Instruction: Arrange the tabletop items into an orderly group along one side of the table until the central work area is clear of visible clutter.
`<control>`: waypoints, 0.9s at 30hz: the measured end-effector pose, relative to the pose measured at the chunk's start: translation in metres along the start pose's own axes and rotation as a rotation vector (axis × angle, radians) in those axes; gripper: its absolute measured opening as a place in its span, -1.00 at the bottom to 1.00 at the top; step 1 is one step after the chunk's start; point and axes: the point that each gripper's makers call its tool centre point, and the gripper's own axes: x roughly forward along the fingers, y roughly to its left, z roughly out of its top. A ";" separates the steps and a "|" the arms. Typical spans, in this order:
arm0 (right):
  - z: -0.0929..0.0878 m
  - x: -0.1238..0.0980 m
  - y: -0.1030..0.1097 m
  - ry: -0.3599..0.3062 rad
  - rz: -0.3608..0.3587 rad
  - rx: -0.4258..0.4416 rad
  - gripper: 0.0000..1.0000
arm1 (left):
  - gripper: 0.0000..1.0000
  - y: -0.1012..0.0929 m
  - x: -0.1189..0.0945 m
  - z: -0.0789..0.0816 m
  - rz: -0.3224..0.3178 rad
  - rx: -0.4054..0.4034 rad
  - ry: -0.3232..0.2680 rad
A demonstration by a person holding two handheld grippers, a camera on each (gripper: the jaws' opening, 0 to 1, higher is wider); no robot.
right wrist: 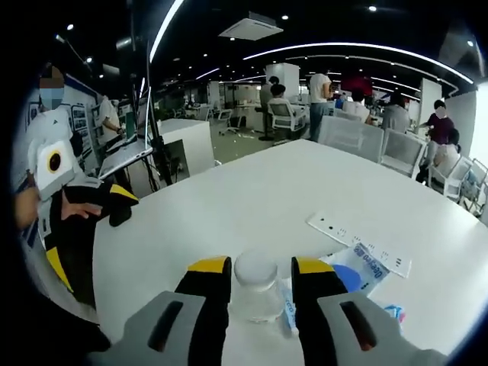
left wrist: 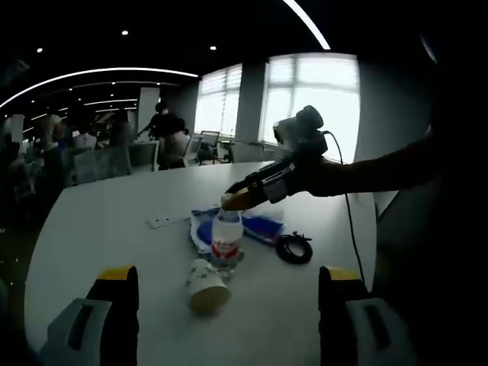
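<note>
While the left gripper hangs wide open and empty above the white table, the right gripper closes around the water bottle, upright by a tipped paper cup and black cable.

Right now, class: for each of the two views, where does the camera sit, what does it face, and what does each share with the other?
Left gripper view: rides the left gripper, jaws wide apart, facing across the white table toward windows; the right gripper reaches in, held by a person's sleeve.
Right gripper view: rides the right gripper, looking down over the water bottle between its jaws, toward the office; the left gripper shows at left.
Shared: bottle, blue packet, white strip, table.
</note>
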 end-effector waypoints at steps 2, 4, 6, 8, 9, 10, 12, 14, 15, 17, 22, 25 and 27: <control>-0.004 0.001 0.000 -0.012 -0.002 0.024 -0.40 | 0.95 0.000 0.000 0.001 0.001 -0.004 -0.003; -0.007 0.004 0.000 -0.017 -0.002 0.041 -0.38 | 0.96 0.001 0.000 0.001 0.002 -0.004 -0.006; -0.010 0.005 0.000 -0.024 -0.005 0.057 -0.38 | 0.97 0.001 -0.001 0.002 0.003 -0.005 -0.007; -0.011 0.005 0.001 -0.039 -0.017 0.067 -0.38 | 0.98 0.002 -0.001 0.002 0.005 -0.011 -0.007; -0.011 0.005 0.001 -0.041 -0.021 0.072 -0.38 | 0.99 0.001 -0.001 0.002 0.004 -0.010 -0.005; -0.007 0.006 -0.002 -0.070 -0.038 0.078 -0.39 | 0.99 0.002 -0.002 0.003 0.008 -0.007 -0.008; -0.006 0.005 0.000 -0.082 -0.034 0.092 -0.42 | 0.99 0.002 -0.004 0.004 0.010 -0.019 -0.015; -0.003 0.006 -0.003 -0.096 -0.051 0.082 -0.43 | 0.99 0.002 -0.004 0.004 0.012 -0.017 -0.013; -0.002 0.006 -0.003 -0.105 -0.054 0.082 -0.45 | 0.99 0.003 -0.005 0.003 0.014 -0.014 -0.010; -0.002 0.009 -0.004 -0.099 -0.051 0.087 -0.46 | 0.99 0.004 -0.005 0.003 0.015 -0.014 -0.007; -0.006 0.010 0.000 -0.085 -0.055 0.080 -0.49 | 0.99 0.004 -0.004 0.002 0.015 -0.015 -0.009; -0.008 0.011 0.000 -0.084 -0.059 0.072 -0.53 | 0.99 0.003 -0.003 0.004 0.014 -0.015 -0.011; -0.007 0.011 0.003 -0.080 -0.063 0.061 -0.56 | 0.99 0.004 -0.002 0.004 0.013 -0.014 -0.011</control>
